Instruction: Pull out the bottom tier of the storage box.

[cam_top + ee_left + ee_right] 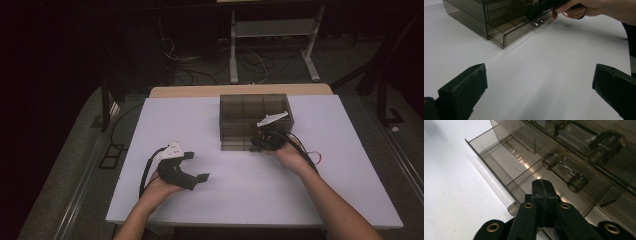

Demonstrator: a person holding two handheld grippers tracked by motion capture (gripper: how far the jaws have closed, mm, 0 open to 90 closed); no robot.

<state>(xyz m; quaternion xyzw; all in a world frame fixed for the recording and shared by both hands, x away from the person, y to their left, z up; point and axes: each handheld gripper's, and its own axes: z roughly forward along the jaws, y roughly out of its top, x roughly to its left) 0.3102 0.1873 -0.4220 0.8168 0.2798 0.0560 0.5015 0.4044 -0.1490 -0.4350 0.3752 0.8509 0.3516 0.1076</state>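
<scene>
Smoked-acrylic drawer cabinet (254,120) on white surface (240,190), far right of centre; bottom drawer (506,162) pulled partly out. Right gripper (543,191) fingers clenched, empty, at drawer front beside knob (577,183). Left gripper (192,167) fingers released, resting apart. Judged: rigid, light, slippery, scratch-prone; cabinet may slide; grasp knob.

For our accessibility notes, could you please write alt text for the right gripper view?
The right gripper, its black jaws shut together, sits at the front edge of a smoky clear drawer pulled partly out of its cabinet, below the drawer's handle.
</scene>
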